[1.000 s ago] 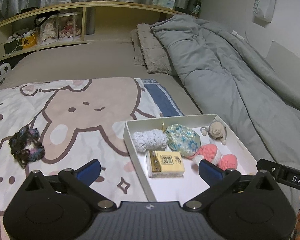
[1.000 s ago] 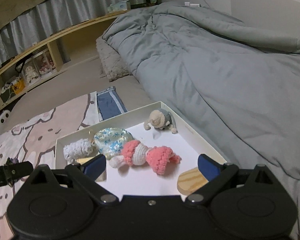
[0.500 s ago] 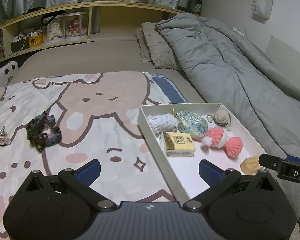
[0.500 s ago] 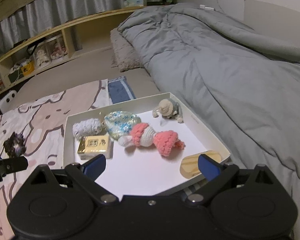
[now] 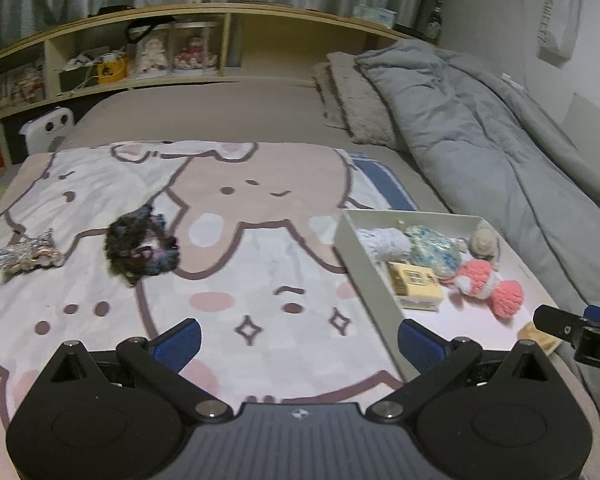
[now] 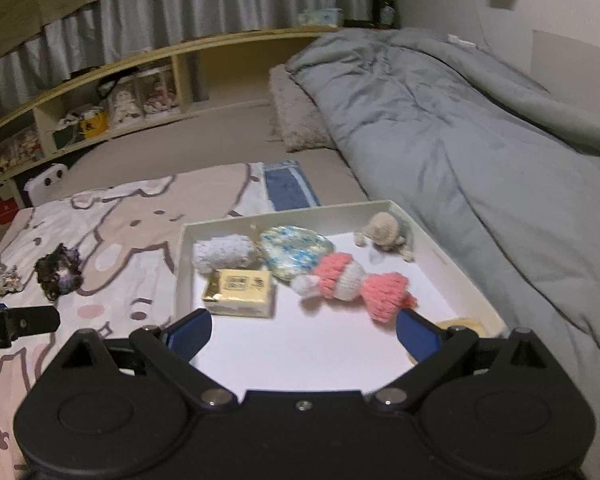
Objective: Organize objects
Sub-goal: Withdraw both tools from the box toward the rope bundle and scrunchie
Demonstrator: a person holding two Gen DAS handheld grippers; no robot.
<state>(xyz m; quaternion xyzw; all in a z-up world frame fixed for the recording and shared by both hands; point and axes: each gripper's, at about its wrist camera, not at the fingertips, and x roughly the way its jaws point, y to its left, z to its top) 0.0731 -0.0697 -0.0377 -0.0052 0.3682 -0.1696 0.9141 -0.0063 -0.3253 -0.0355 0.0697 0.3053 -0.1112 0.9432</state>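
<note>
Two grippers hang over a bed, both with jaws spread wide and nothing between them. The left gripper (image 5: 298, 338) sits above the cartoon-print blanket (image 5: 236, 280), beside the left wall of a white tray (image 5: 366, 268). The right gripper (image 6: 302, 334) is over the tray's near end, above its bare white floor.

Six things lie in the tray (image 6: 452, 264): a pale blue-white yarn bundle (image 6: 224, 253) at the far left, a floral pouch (image 6: 296, 252) touching it, a yellow box (image 6: 238, 292) just in front of the bundle, a pink and white crochet toy (image 6: 352, 284) across the middle, a small beige knitted figure (image 6: 386, 234) near the far right wall, and a wooden piece (image 6: 462, 325) in the near right corner, partly hidden behind the right finger.

Outside the tray, on the blanket, a dark multicoloured scrunchie (image 5: 140, 242) lies well to the left, and a silvery scrunchie (image 5: 28, 254) lies farther left still, apart from it. A grey duvet (image 6: 460, 128) is heaped along the right side of the bed.
</note>
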